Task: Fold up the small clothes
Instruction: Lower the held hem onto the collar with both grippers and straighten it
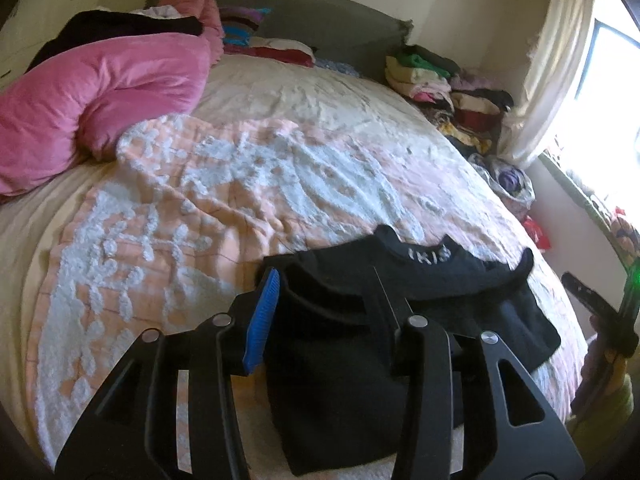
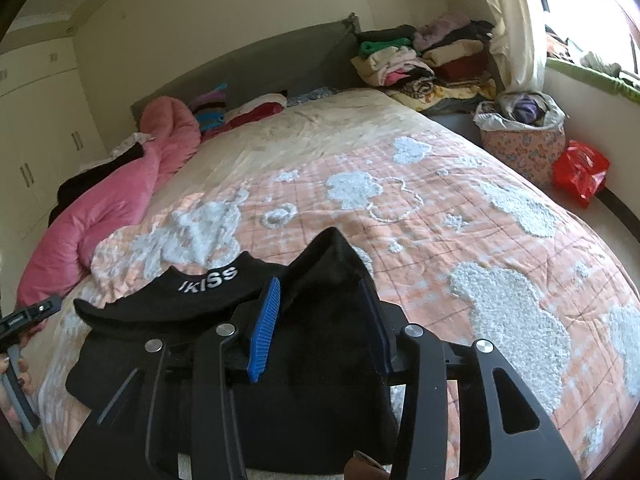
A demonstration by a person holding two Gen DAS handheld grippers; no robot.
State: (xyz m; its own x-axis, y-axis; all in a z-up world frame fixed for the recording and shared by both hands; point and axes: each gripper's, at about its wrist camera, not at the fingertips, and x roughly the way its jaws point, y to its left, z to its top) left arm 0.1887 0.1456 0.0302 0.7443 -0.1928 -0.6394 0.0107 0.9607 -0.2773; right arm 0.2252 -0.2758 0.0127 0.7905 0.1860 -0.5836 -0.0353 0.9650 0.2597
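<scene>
A black garment (image 1: 432, 272) with white letters on its band lies on the peach-and-white quilt (image 1: 200, 208) near the bed's front edge. My left gripper (image 1: 325, 276) stands open over its left part, and the cloth lies between and under the fingers. In the right wrist view the same garment (image 2: 192, 304) has a corner standing up in a peak between the blue pads (image 2: 264, 320). My right gripper (image 2: 320, 282) is open around that peak. Each gripper shows at the edge of the other's view, held in a hand (image 2: 16, 372).
A pink duvet (image 1: 100, 96) is bunched along the bed's left side. Folded clothes (image 2: 424, 64) are stacked at the far right corner by the grey headboard (image 2: 260, 64). A flowered basket (image 2: 524, 148) and a red bag (image 2: 580, 172) stand right of the bed, under the window.
</scene>
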